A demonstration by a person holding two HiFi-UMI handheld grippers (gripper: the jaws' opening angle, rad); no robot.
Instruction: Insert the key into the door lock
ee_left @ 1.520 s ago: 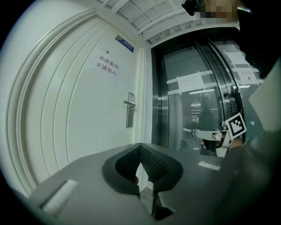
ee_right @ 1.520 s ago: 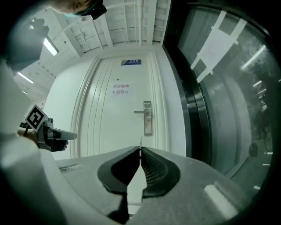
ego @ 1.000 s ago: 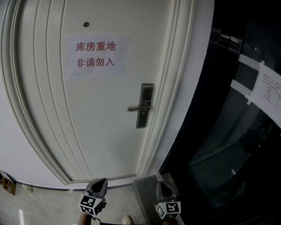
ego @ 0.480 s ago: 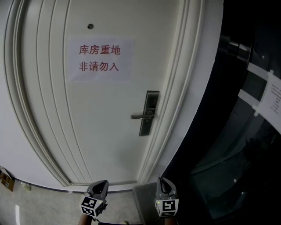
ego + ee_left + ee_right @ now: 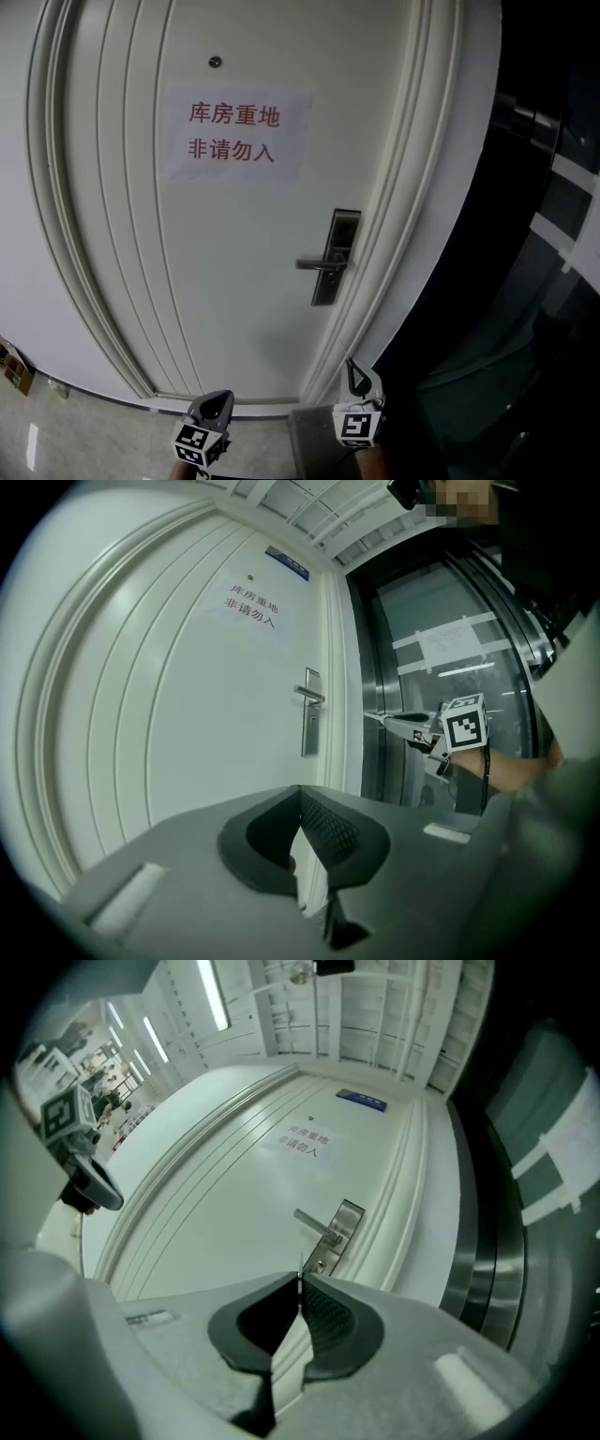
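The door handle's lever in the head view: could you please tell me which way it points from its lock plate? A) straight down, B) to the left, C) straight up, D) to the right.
B: the lever runs sideways to the left from the lock plate, toward the middle of the door.

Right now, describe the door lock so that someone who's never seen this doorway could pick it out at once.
On the big white door, look below and right of the paper sign with red characters, near the door's right edge. There sits a tall, narrow metal lock plate. Its lever handle, pointing left, sets it apart from the small round peephole above the sign.
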